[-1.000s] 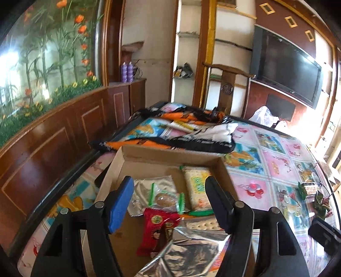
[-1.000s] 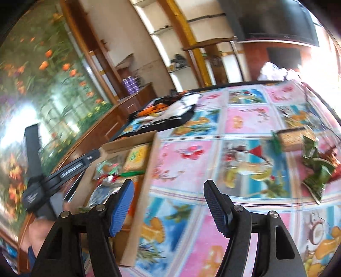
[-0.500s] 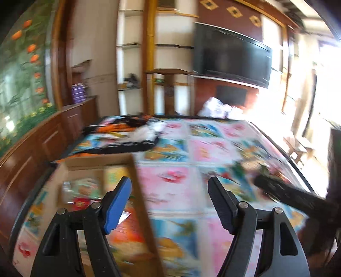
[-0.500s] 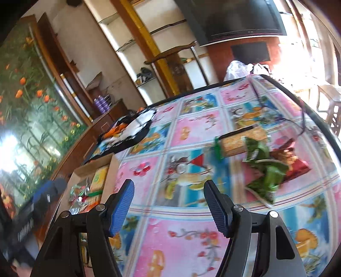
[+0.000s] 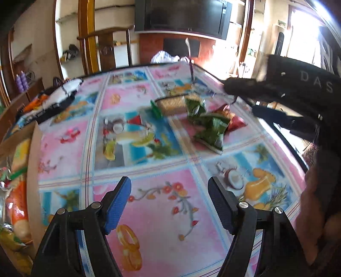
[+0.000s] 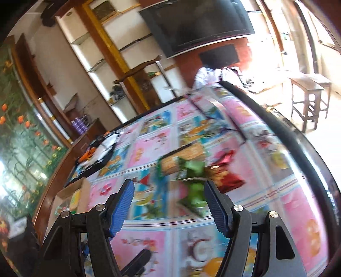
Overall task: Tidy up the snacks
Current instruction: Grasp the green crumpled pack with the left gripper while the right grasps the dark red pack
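Cardboard box [image 5: 32, 170] cropped; green packets [image 6: 192, 183] motion-blurred.

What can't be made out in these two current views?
- Box contents, left wrist view: cut off by the left edge.
- Green packets, right wrist view: motion blur hides print and count.
- Red packet, left wrist view: mostly hidden behind the green packets.
- Right gripper seen from the left wrist view: fingertips blurred.

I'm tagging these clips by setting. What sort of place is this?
Most likely a home living or dining room: a flat-screen television is mounted on the wall, wooden shelving stands beside it, and snack packets lie on a table covered with a picture-print cloth.
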Demonstrator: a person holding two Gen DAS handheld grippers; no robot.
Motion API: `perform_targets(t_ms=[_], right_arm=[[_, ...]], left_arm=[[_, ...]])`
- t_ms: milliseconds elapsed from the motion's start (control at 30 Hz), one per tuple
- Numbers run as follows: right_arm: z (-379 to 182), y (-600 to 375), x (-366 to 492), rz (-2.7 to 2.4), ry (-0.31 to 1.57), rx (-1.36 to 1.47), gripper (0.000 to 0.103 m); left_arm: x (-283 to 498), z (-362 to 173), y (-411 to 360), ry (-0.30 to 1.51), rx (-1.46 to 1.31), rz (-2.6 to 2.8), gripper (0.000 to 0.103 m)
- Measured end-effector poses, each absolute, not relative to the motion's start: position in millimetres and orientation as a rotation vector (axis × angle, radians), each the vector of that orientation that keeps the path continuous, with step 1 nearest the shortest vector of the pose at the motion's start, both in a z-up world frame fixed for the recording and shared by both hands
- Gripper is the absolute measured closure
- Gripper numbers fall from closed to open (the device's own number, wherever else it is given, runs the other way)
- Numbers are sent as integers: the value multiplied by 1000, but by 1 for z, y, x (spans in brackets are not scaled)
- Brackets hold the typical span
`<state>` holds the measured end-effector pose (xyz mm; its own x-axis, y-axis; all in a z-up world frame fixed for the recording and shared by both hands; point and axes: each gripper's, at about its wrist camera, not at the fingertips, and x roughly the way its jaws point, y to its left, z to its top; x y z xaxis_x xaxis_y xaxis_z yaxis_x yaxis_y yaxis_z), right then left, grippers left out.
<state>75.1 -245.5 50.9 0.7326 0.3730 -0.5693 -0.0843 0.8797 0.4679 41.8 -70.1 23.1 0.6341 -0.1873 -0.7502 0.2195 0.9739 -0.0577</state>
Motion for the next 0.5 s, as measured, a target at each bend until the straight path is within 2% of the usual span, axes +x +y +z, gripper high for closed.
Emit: perform_targets(t_ms=[333, 400, 500], right_arm=[[23, -277, 123, 115, 810, 384, 32], [15, -274, 134, 84, 839, 345, 35], [4, -270, 142, 103, 871, 326, 49]], left_arm=[[53, 23, -52, 869, -5, -251, 30], [52, 25, -50, 861, -4, -244, 30], [52, 28, -42, 857, -22, -233, 30]])
